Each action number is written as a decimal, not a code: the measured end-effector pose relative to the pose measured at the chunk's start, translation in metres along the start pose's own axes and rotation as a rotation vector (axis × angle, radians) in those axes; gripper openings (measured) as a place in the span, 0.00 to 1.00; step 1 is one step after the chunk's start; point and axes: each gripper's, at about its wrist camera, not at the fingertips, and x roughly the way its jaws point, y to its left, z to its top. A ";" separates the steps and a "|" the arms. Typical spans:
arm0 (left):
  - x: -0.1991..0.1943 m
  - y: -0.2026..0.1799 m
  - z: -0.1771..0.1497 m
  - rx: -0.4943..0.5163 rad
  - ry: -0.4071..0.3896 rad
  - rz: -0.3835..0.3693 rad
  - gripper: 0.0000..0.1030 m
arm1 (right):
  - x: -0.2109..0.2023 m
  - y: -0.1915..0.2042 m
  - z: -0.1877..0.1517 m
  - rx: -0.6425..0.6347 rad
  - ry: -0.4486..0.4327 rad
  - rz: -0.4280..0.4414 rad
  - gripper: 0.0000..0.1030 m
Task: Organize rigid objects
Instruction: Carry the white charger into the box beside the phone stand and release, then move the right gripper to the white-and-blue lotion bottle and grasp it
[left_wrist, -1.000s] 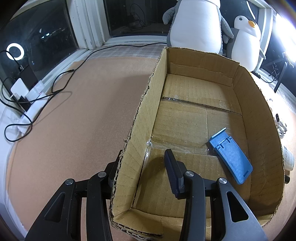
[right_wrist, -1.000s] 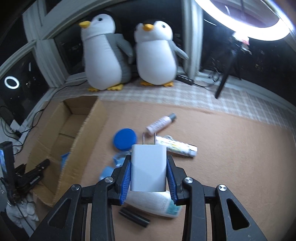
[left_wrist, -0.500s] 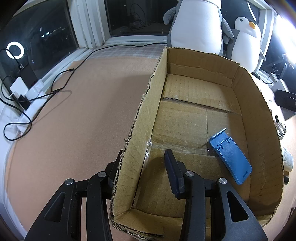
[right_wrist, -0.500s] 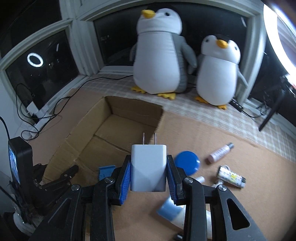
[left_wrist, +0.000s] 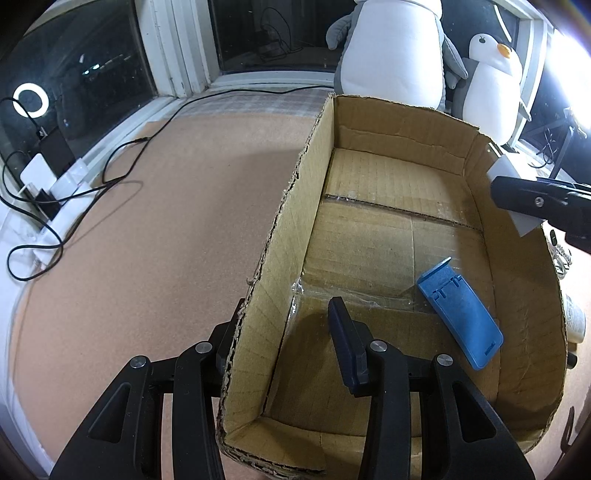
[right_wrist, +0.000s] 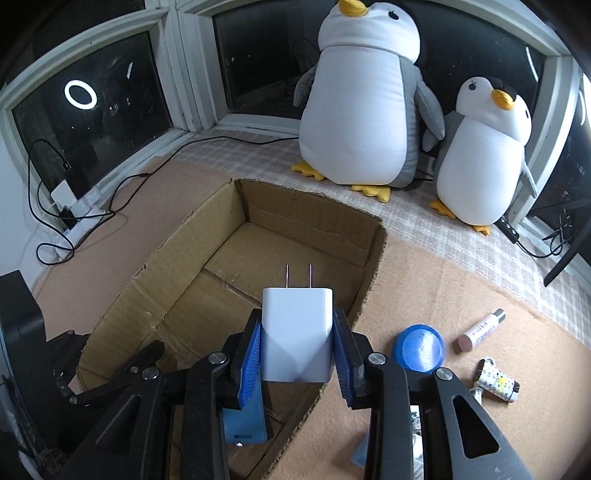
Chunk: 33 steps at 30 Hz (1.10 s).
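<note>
On the cork floor, a cardboard box (left_wrist: 388, 229) holds a blue stand (left_wrist: 461, 317); right jaws clamp a white charger (right_wrist: 297, 339), left jaws its wall

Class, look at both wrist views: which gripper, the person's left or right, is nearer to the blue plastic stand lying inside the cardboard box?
Left, probably. The left gripper clamps the cardboard box wall at the stand's end. The right gripper, holding the white charger, hangs over the opposite wall above the blue plastic stand.
</note>
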 end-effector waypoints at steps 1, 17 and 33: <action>0.000 0.000 0.000 -0.001 0.000 0.000 0.40 | 0.002 0.001 0.000 -0.003 0.002 -0.001 0.31; 0.000 0.000 0.000 -0.001 -0.003 0.000 0.40 | 0.002 0.010 0.003 -0.028 -0.018 0.003 0.49; 0.000 -0.001 -0.001 0.008 -0.005 0.007 0.40 | -0.015 0.011 -0.002 -0.034 -0.036 0.004 0.49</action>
